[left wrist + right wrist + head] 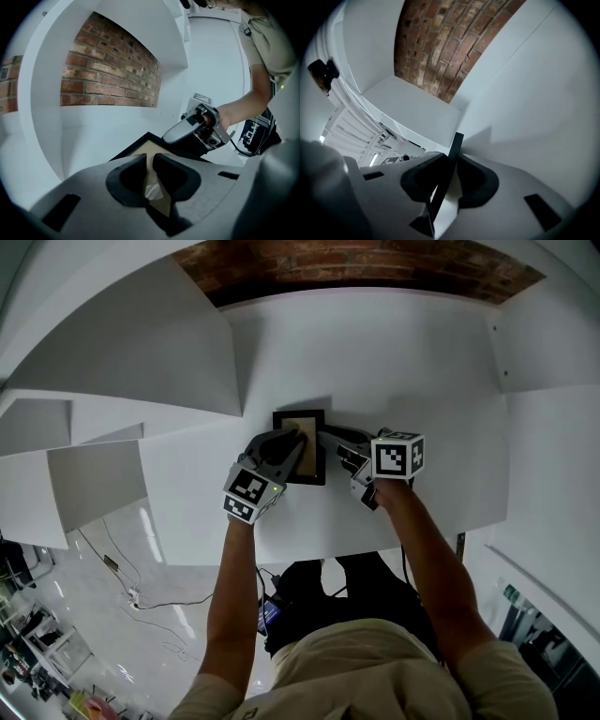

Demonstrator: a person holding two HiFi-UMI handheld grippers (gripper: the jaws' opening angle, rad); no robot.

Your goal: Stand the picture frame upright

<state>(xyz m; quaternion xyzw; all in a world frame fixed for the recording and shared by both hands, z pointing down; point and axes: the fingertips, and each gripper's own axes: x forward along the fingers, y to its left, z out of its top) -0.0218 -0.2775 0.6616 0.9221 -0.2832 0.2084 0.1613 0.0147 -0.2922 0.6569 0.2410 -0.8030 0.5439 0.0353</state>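
The picture frame (298, 421) sits in the middle of the head view, on the white desk (422, 371). It is set back from the desk's front edge and well short of the brick wall (356, 263) at the top. White desktop runs behind the frame and off to the right, where a white side panel (553, 474) closes it in. Slanting white shelves (122, 362) crowd the left. From above I cannot tell whether the frame lies flat or is tipped up.

Both forearms reach up from the bottom of the picture and converge on the frame. The left gripper (289, 446) comes in from the lower left across its tan face. In its own view the left gripper (150, 161) is clenched on the frame (136, 146), with tan backing pinched between the pads. The right gripper (333, 439) meets the frame's right side. In its own view the right gripper (451, 161) is released: its jaws straddle the thin black edge of the frame (458, 140), and light shows beside one pad.

There is one frame and there are two grippers.
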